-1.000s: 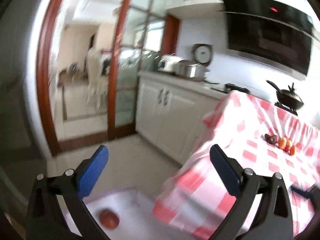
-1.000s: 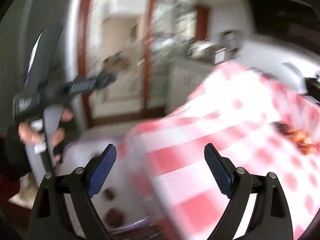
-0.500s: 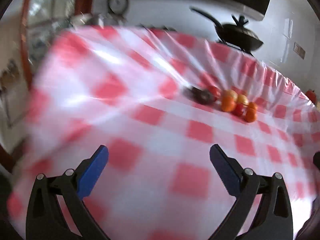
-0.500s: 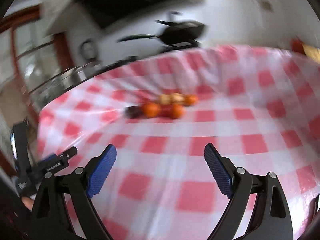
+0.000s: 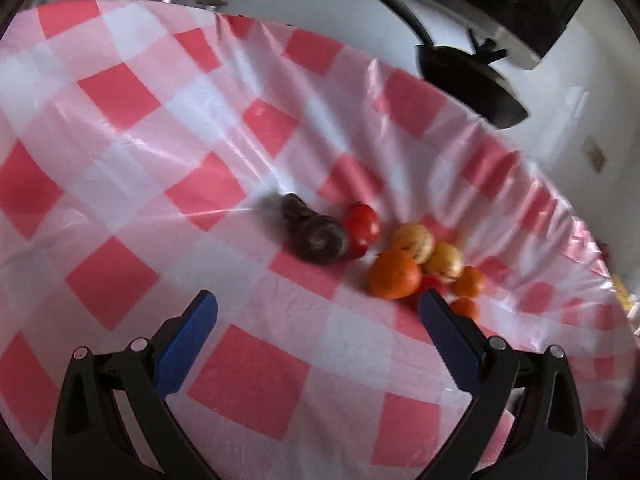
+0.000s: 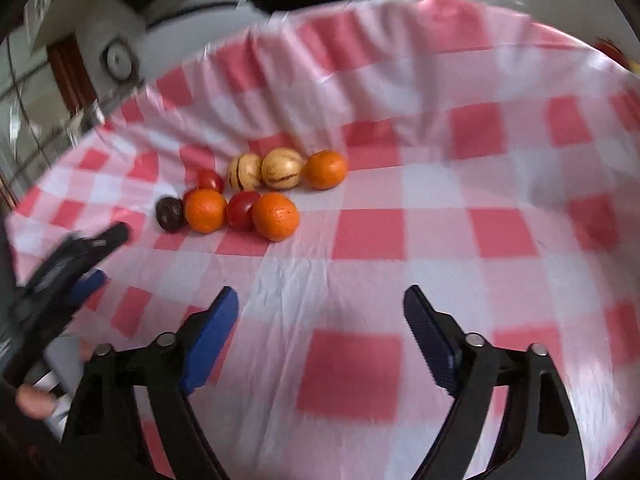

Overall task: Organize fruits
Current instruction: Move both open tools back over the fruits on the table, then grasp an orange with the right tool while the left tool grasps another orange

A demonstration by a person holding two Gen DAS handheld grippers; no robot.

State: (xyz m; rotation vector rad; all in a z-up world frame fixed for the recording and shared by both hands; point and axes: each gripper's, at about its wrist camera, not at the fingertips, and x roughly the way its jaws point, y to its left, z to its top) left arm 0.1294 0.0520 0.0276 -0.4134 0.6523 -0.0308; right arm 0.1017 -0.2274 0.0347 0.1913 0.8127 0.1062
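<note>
Left wrist view has the left gripper [image 5: 316, 306] with its blue pads spread wide and nothing between them, hanging above the red-and-white checked tablecloth [image 5: 132, 184]. Just past its right pad lies the fruit cluster, and the nearest piece is a large orange [image 5: 394, 274]. Touching that orange on the far side are two pale yellow striped fruits [image 5: 414, 242]; two small oranges [image 5: 469, 282] sit beyond it to the right. A red tomato [image 5: 362, 226] lies left of the large orange, pressed against two dark wrinkled fruits [image 5: 320, 238]. A black wok [image 5: 468, 84] stands behind the cloth's far edge.

Right wrist view has the right gripper [image 6: 320, 304], whose jaws have just been closing a little yet stand apart and empty over the cloth. The same cluster lies well ahead and to the left of it, an orange [image 6: 276, 216] nearest. The left gripper's black body enters at the left edge, with a hand [image 6: 34, 400] below it.
</note>
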